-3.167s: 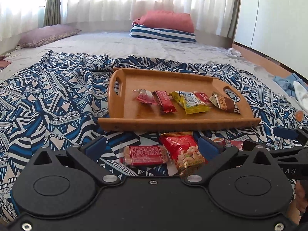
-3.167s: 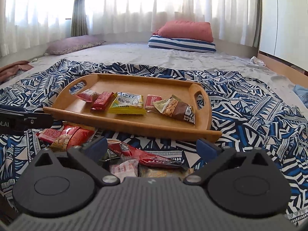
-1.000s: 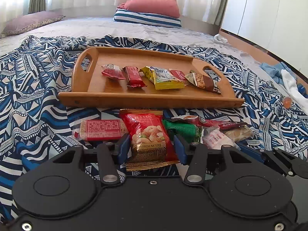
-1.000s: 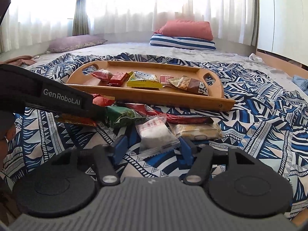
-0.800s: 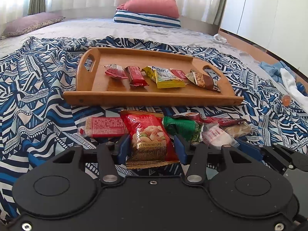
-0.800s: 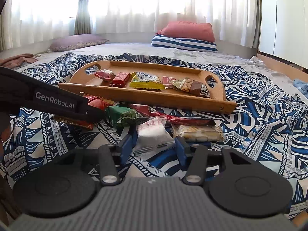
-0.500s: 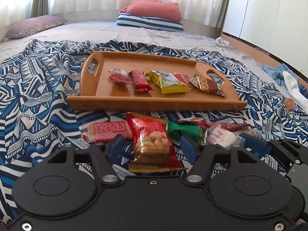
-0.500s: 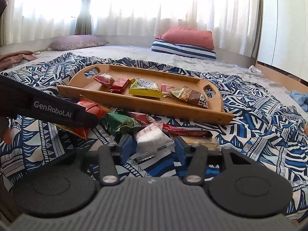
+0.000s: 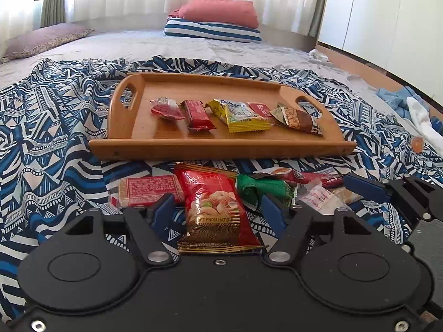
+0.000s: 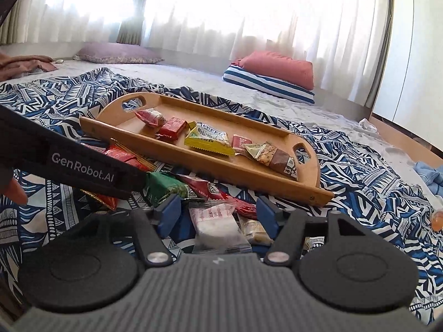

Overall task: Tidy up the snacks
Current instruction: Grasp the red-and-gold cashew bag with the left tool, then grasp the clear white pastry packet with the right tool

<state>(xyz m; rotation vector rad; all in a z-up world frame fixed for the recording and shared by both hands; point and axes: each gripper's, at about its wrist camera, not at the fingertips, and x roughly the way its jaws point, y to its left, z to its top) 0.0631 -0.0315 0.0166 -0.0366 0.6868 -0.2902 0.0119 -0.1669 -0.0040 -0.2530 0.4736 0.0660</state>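
Carrying surface: a patterned blue-and-white blanket (image 9: 49,138) is spread over the bed; a wooden tray (image 9: 221,149) is set on it, its long near edge turned toward both grippers.
Tray contents: a single row of wrapped snacks is laid along the tray's length, parallel to that near edge.
Loose snacks: a cluster is left on the blanket just outside the tray's near edge, between the tray and the grippers.
Left gripper (image 9: 218,207): its jaws have just been closing and are seen apart; a red nut packet (image 9: 214,207) lies between them, with a gap visible at each pad, so no clamp is judged.
Packet axis: the red nut packet's long axis runs away from the left gripper toward the tray's near edge, in line with the fingers.
Right gripper (image 10: 217,213): its jaws have just been opening and are seen spread; a clear white sachet (image 10: 217,225) lies between them, untouched by the pads as far as can be told.
Sachet axis: its length also points roughly toward the tray.
Nearer hand: the red nut packet is nearer the left gripper, the sachet nearer the right.
Neighbours: a green packet (image 9: 263,189) lies between the two targets.
Judged direction: each item would have to be carried forward over the near edge.
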